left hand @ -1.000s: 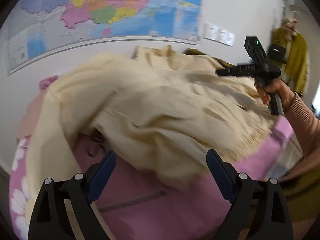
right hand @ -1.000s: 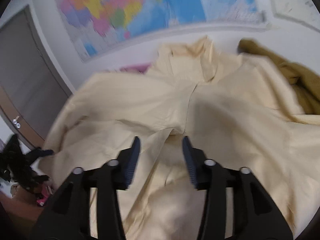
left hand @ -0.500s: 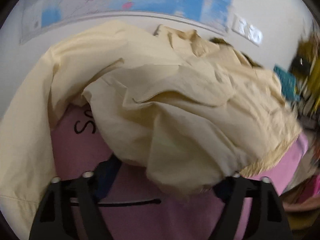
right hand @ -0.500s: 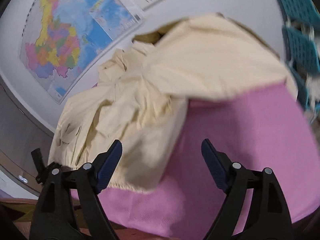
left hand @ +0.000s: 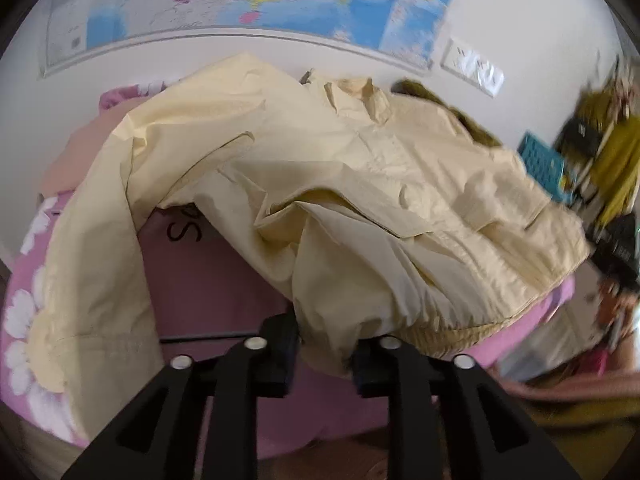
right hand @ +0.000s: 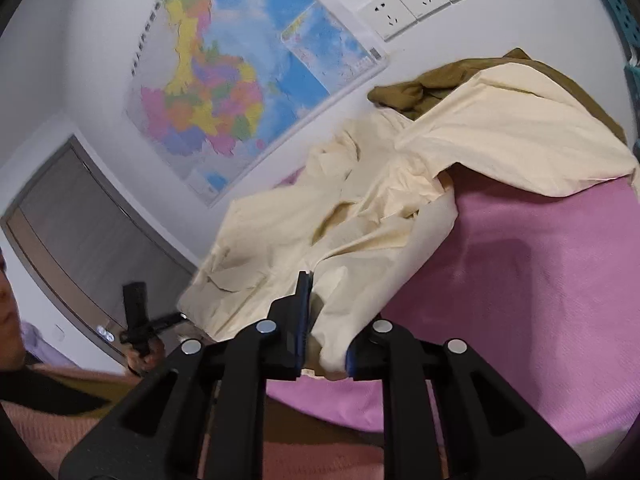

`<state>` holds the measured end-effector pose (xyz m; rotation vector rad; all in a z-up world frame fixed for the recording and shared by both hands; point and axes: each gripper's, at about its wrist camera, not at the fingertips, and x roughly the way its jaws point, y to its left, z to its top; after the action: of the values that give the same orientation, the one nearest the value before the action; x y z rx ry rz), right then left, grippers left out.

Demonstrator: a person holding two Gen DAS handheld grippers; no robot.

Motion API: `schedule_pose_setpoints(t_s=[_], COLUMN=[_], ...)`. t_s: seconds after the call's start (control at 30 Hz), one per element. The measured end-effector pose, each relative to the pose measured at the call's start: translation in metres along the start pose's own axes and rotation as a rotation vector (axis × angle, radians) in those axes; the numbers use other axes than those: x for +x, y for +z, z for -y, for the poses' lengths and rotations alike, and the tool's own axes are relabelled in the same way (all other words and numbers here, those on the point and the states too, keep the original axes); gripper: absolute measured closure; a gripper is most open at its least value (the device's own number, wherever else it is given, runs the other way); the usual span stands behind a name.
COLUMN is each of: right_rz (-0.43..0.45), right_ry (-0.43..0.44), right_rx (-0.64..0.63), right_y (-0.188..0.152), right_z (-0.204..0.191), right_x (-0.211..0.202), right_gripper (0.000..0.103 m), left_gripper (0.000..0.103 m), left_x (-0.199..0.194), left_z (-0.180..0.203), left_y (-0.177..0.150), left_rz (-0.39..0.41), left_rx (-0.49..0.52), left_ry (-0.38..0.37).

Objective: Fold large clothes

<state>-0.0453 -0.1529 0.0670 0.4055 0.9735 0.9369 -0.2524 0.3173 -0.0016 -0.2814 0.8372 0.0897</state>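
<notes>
A large cream jacket [left hand: 360, 184] lies crumpled on a pink bed cover [left hand: 216, 280], collar toward the wall. My left gripper [left hand: 324, 340] is at the near hem. Its jaws are closing, with a bunch of the hem filling the gap between them. In the right wrist view the same jacket [right hand: 360, 216] spreads to the left. My right gripper [right hand: 324, 332] is closing on a fold of its lower edge, and the cloth is pressed between the blue pads. The left gripper [right hand: 140, 320] also shows there, small and held in a hand.
An olive-brown garment [right hand: 408, 92] lies behind the jacket by the wall. A peach cloth [left hand: 76, 152] sits at the bed's far left. A blue basket [left hand: 544, 168] and hanging clothes stand to the right. A map and sockets [right hand: 416, 4] are on the wall, a grey door [right hand: 80, 232] to the left.
The left jaws went from wide apart to narrow around the jacket's hem. The right gripper swung from over the jacket's middle to its lower edge, opened wide, then closed on the cloth.
</notes>
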Motion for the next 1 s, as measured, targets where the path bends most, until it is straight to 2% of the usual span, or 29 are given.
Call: schedule_pose_setpoints(t_s=[0.03, 0.1, 0.13, 0.2, 0.27, 0.3, 0.37, 0.43, 0.53, 0.6, 0.7, 0.73, 0.83, 0.9, 1.0], right_rz=[-0.023, -0.081, -0.104, -0.079, -0.010, 0.018, 0.094, 0.145, 0.186, 0.203, 0.244, 0.281, 0.347, 0.317, 0.289], right_ry=[-0.022, -0.062, -0.120, -0.153, -0.215, -0.216, -0.166, -0.157, -0.129, -0.128, -0.124, -0.125, -0.164, -0.115, -0.101], right_rx=[0.009, 0.052, 0.071, 0.109, 0.148, 0.161, 0.220, 0.283, 0.377, 0.438, 0.455, 0.477, 0.542, 0.559, 0.474], right_y=[-0.002, -0.007, -0.010, -0.012, -0.005, -0.001, 0.011, 0.022, 0.035, 0.042, 0.048, 0.050, 0.050, 0.047, 0.040], right_z=[0.003, 0.016, 0.026, 0.041, 0.053, 0.058, 0.072, 0.088, 0.114, 0.127, 0.131, 0.131, 0.138, 0.136, 0.107], right_x=[0.007, 0.022, 0.028, 0.024, 0.013, 0.009, 0.001, 0.002, 0.011, 0.024, 0.026, 0.027, 0.026, 0.028, 0.020], right_gripper=[0.086, 0.076, 0.072, 0.053, 0.032, 0.032, 0.030, 0.028, 0.027, 0.030, 0.029, 0.029, 0.031, 0.031, 0.031], left_gripper=[0.073, 0.063, 0.062, 0.054, 0.044, 0.044, 0.043, 0.037, 0.036, 0.028, 0.027, 0.027, 0.027, 0.027, 0.027], left_x=[0.002, 0.013, 0.015, 0.013, -0.001, -0.007, -0.027, -0.040, -0.057, -0.064, -0.055, -0.050, -0.030, -0.020, -0.008], left_z=[0.003, 0.008, 0.007, 0.006, 0.002, 0.002, 0.002, 0.005, 0.007, 0.009, 0.015, 0.017, 0.025, 0.030, 0.038], left_y=[-0.003, -0.010, -0.012, -0.018, -0.020, -0.020, -0.021, -0.019, -0.013, -0.007, 0.001, 0.003, 0.012, 0.018, 0.030], left_rz=[-0.005, -0.041, -0.045, -0.031, 0.025, 0.048, 0.103, 0.158, 0.239, 0.283, 0.276, 0.266, 0.239, 0.228, 0.225], left_rx=[0.024, 0.078, 0.096, 0.131, 0.163, 0.177, 0.221, 0.253, 0.244, 0.229, 0.225, 0.226, 0.234, 0.238, 0.250], left_ry=[0.006, 0.027, 0.043, 0.052, 0.041, 0.040, 0.011, -0.001, -0.074, -0.089, -0.032, -0.022, -0.018, -0.022, -0.053])
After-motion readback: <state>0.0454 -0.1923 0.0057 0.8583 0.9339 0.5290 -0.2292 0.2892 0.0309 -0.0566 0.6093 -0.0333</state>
